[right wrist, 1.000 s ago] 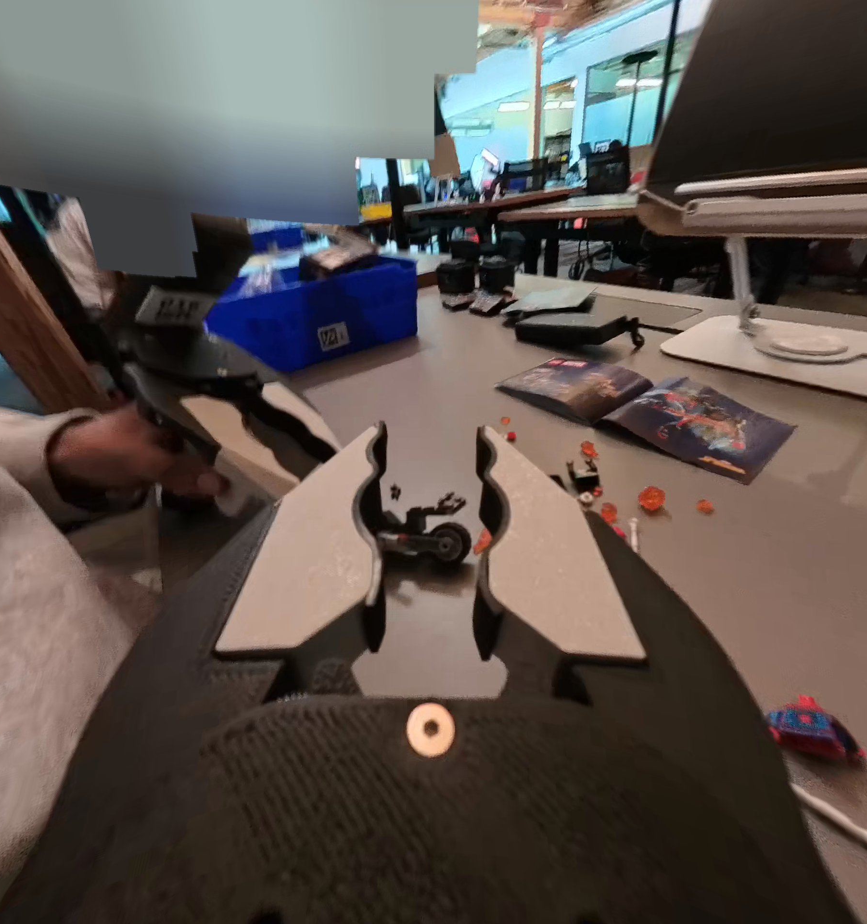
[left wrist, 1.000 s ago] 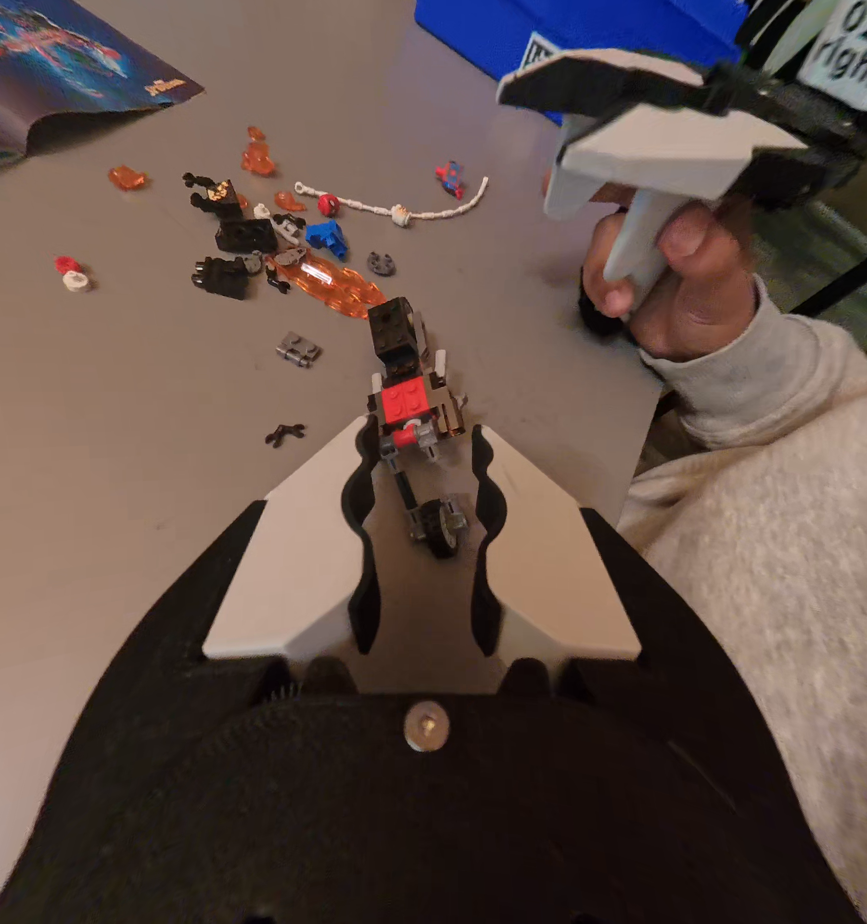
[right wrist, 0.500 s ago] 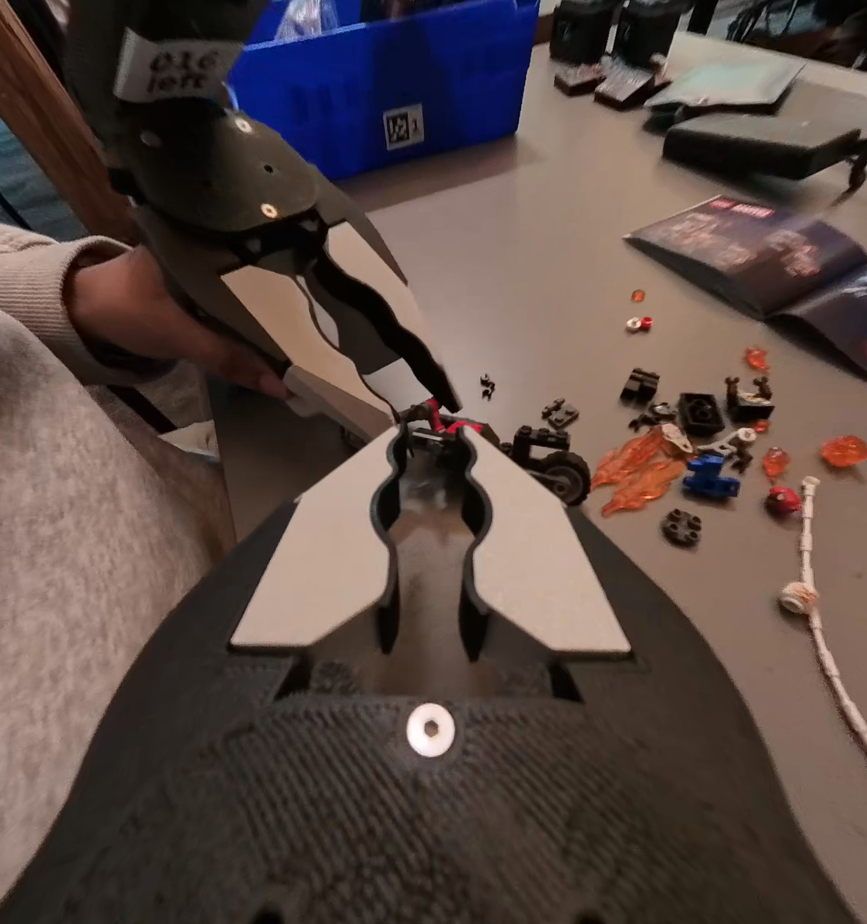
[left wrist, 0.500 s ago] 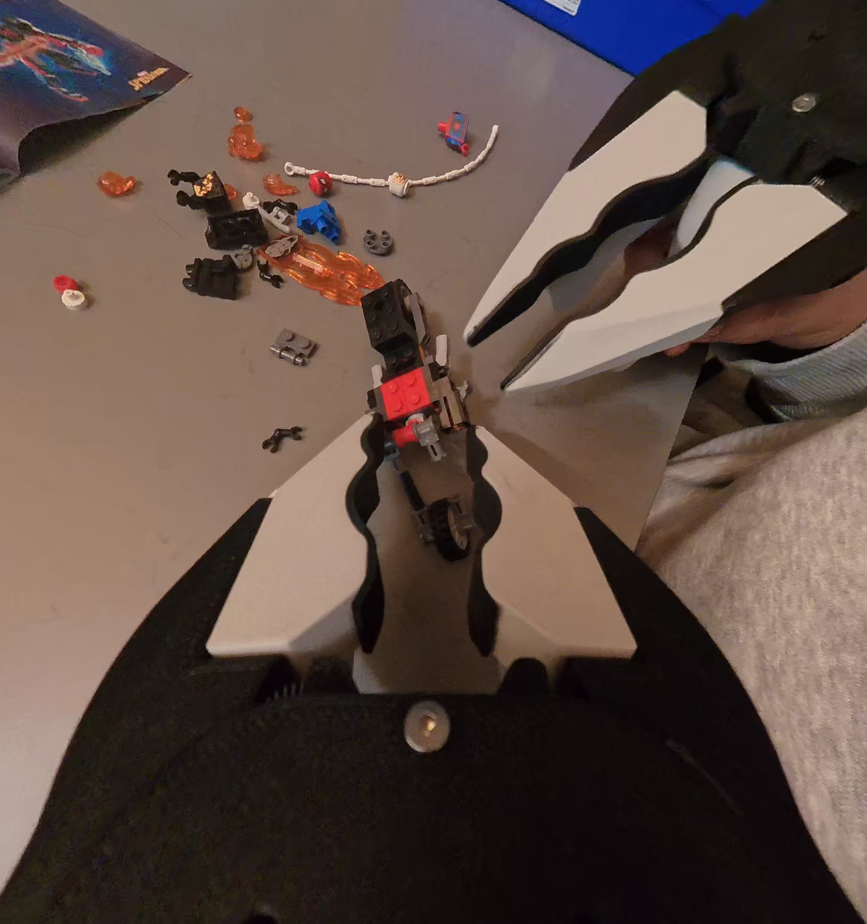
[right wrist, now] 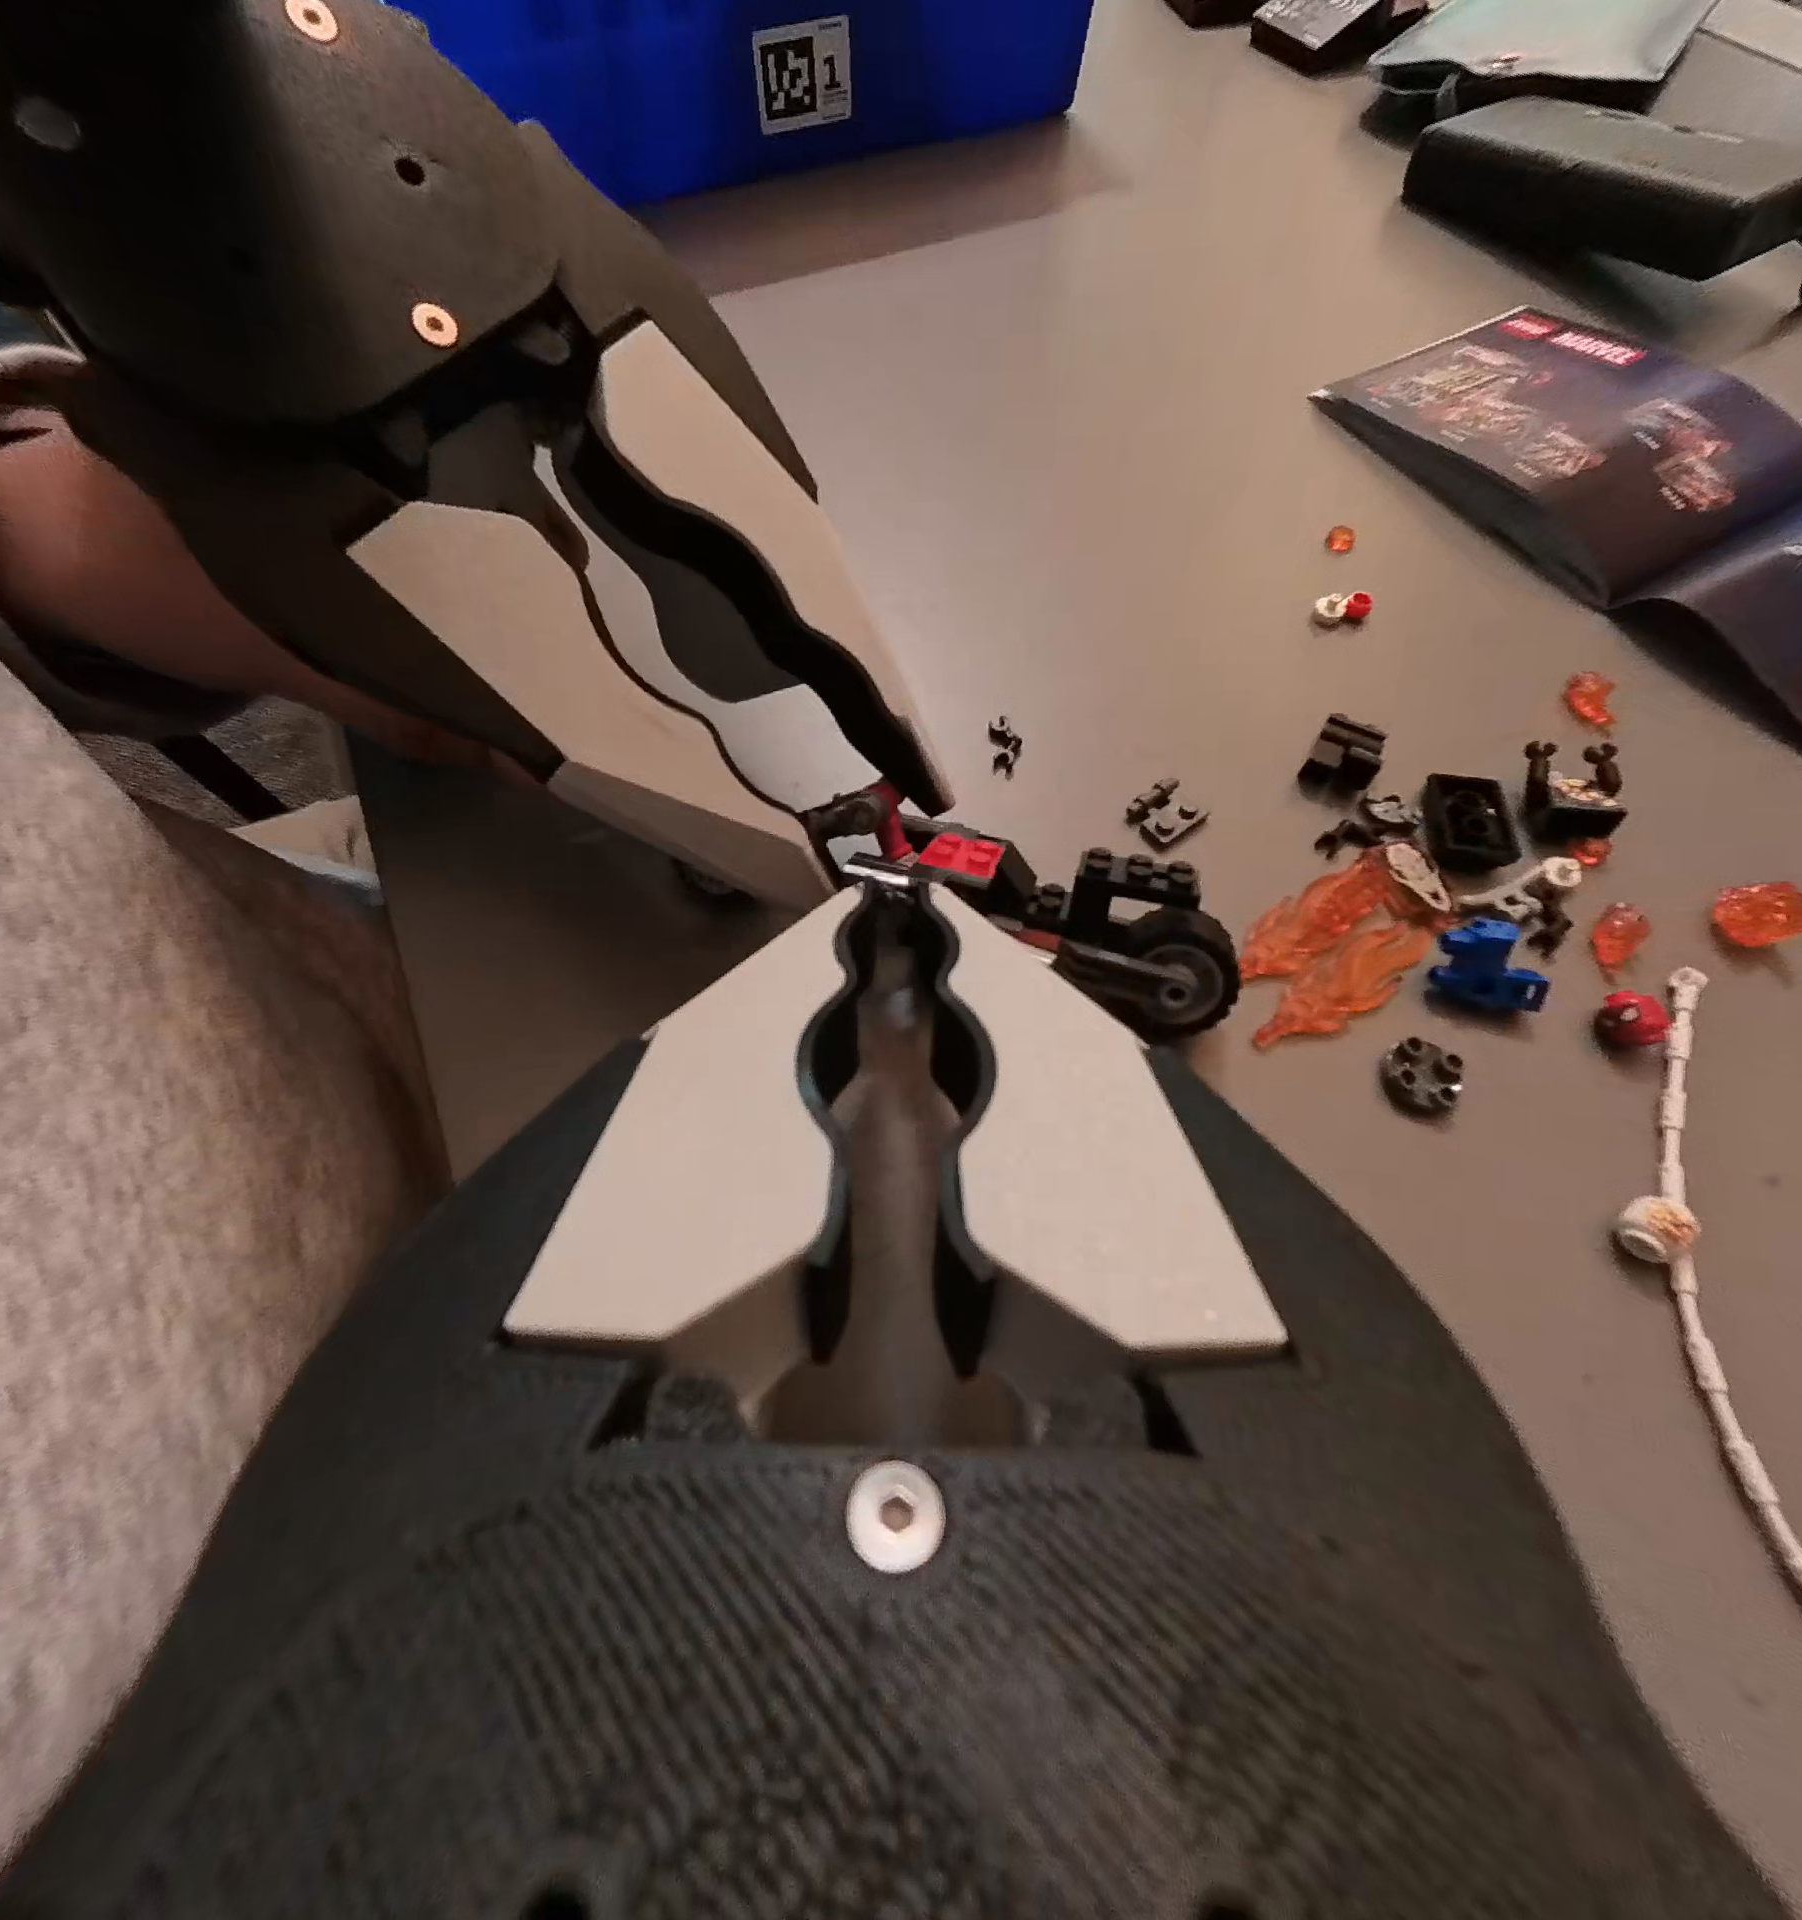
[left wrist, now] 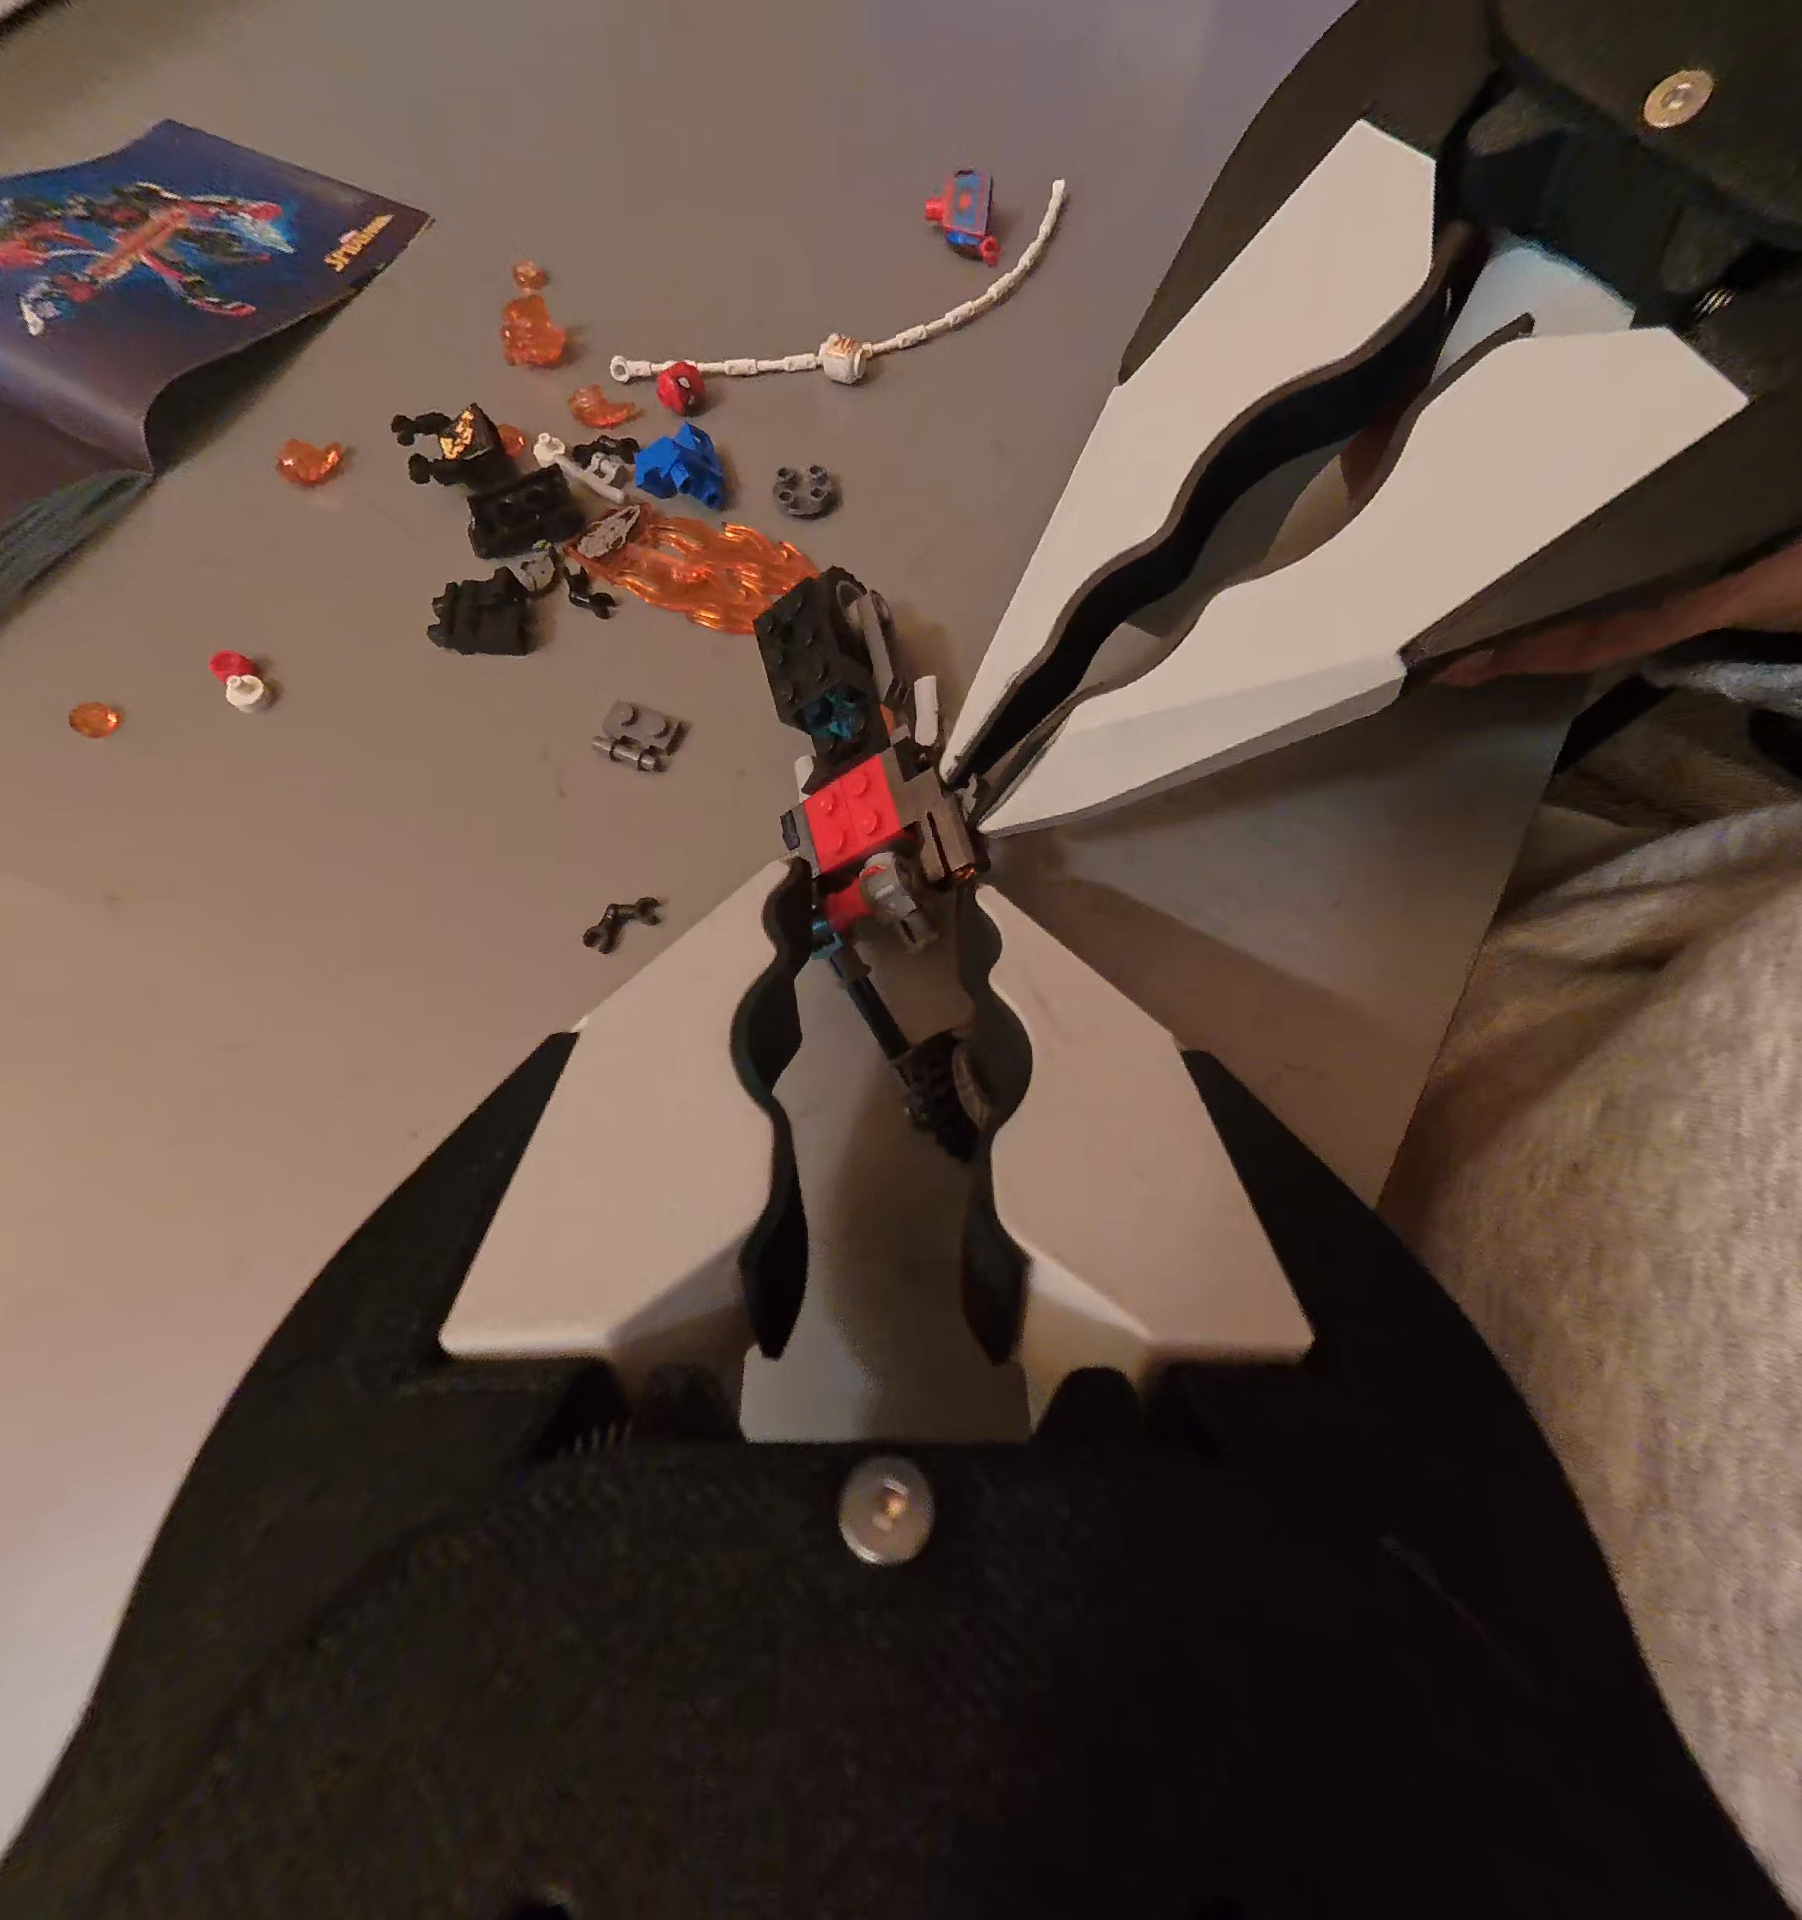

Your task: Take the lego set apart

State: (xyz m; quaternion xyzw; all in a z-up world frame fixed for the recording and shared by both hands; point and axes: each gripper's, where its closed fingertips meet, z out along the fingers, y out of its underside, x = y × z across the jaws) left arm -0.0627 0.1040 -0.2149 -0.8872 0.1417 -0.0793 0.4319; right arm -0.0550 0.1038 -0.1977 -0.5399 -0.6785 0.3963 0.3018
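Note:
A small lego motorbike (left wrist: 855,810), black with a red plate on top, stands on the grey table (left wrist: 253,1039). My left gripper (left wrist: 876,904) is shut around its front fork, with the front wheel (left wrist: 938,1091) between the fingers. My right gripper (right wrist: 889,899) comes in from the side and is shut on a grey piece on the bike's flank, just beside the red plate (right wrist: 964,854). The rear wheel (right wrist: 1183,966) rests on the table. The right gripper also shows in the left wrist view (left wrist: 964,800), and the left gripper in the right wrist view (right wrist: 866,810).
Loose lego pieces (left wrist: 523,509), orange flame parts (left wrist: 699,561) and a white chain (left wrist: 876,348) lie beyond the bike. An open booklet (left wrist: 97,281) lies further back. A blue bin (right wrist: 668,83) and black cases (right wrist: 1624,197) stand at the far side. The table edge (left wrist: 1448,987) is close by.
My right gripper has swung down from above the table to the bike's side and closed on it. My left gripper has narrowed around the bike's front.

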